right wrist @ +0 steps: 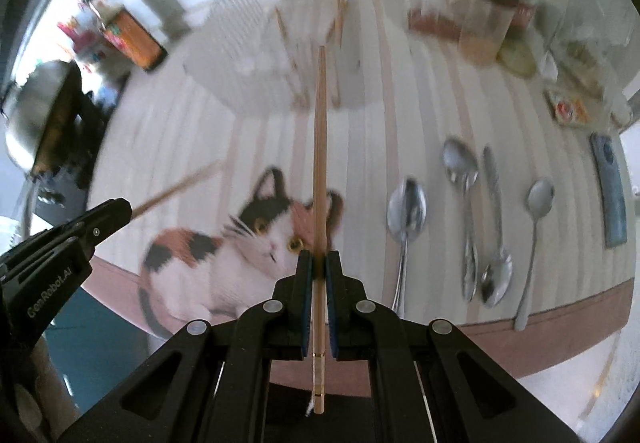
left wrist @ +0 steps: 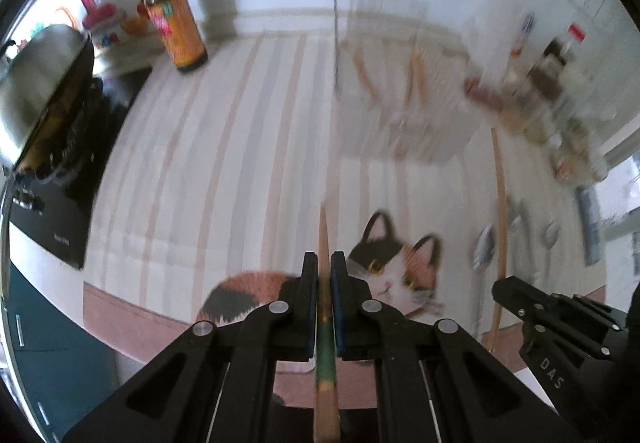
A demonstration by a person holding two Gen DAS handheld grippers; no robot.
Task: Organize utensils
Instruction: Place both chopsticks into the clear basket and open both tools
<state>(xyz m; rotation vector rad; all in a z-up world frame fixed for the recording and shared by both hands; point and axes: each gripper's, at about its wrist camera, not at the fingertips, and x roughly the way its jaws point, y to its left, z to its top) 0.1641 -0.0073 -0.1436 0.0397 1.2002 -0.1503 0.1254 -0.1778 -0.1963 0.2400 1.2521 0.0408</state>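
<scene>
My left gripper [left wrist: 323, 263] is shut on a wooden chopstick with a green band [left wrist: 325, 355], its tip pointing forward above the striped cat mat [left wrist: 240, 171]. My right gripper [right wrist: 319, 259] is shut on a plain wooden chopstick [right wrist: 320, 147] pointing toward a clear utensil holder [right wrist: 280, 55] that holds several chopsticks. The same holder shows blurred in the left wrist view [left wrist: 396, 91]. Several metal spoons [right wrist: 406, 211] lie on the mat to the right. The right gripper shows at the left view's lower right [left wrist: 500, 289], the left gripper at the right view's left [right wrist: 120, 209].
A stove with a steel pot [left wrist: 44, 83] stands at the left. A brown sauce bottle [left wrist: 176, 27] stands at the back left. Jars and bottles [right wrist: 488, 19] crowd the back right. A blue flat object [right wrist: 612, 187] lies at the far right. The mat's front edge is near.
</scene>
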